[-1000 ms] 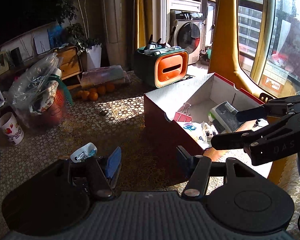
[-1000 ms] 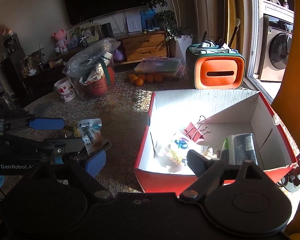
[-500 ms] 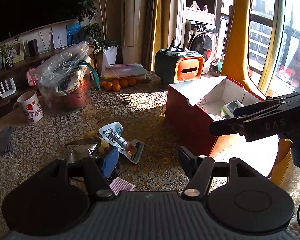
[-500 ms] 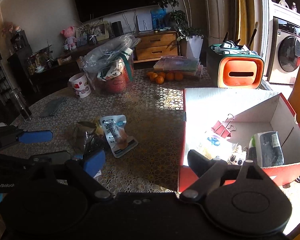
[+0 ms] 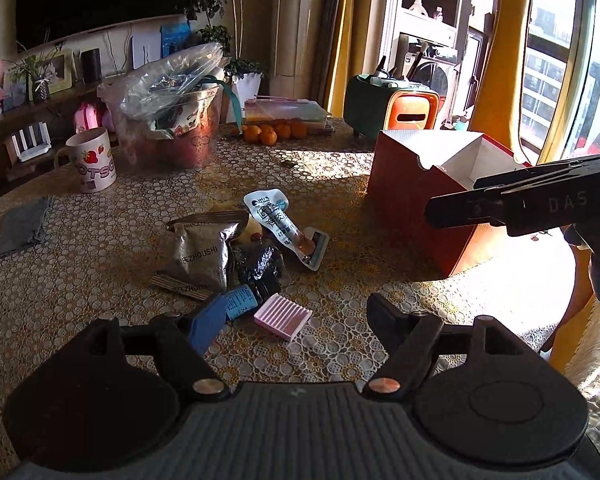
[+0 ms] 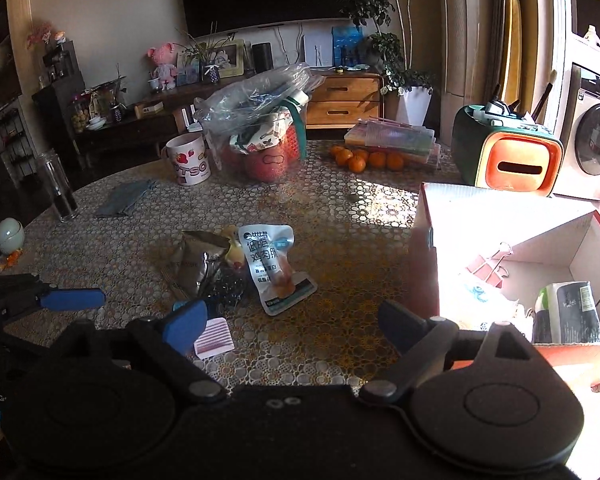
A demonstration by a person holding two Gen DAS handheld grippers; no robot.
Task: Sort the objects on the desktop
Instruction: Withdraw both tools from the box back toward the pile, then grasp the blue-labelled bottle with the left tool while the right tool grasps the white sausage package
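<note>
A pile of loose items lies mid-table: a silver snack bag point(image 5: 198, 256), a blue-white chicken pouch point(image 5: 280, 226) point(image 6: 274, 268), a dark crumpled wrapper point(image 5: 260, 264), a small blue-labelled bottle point(image 5: 246, 300) and a pink ridged block point(image 5: 283, 316) point(image 6: 214, 338). The red box point(image 5: 412, 200) point(image 6: 422, 264) stands to the right and holds a pink binder clip point(image 6: 488, 266) and a dark packet point(image 6: 568, 312). My left gripper point(image 5: 296, 316) is open and empty just before the pile. My right gripper point(image 6: 292, 328) is open and empty, between pile and box.
At the back stand a strawberry mug point(image 5: 94, 164), a plastic bag of goods point(image 5: 172, 120), oranges point(image 5: 272, 133), a flat clear case point(image 5: 284, 111) and a green-orange holder point(image 5: 396, 108). A grey cloth point(image 5: 22, 226) lies left. A glass bottle point(image 6: 58, 188) is far left.
Both grippers have pulled back and swung left, away from the box toward the pile. The pile now sits in the middle of both views. Both stayed open.
</note>
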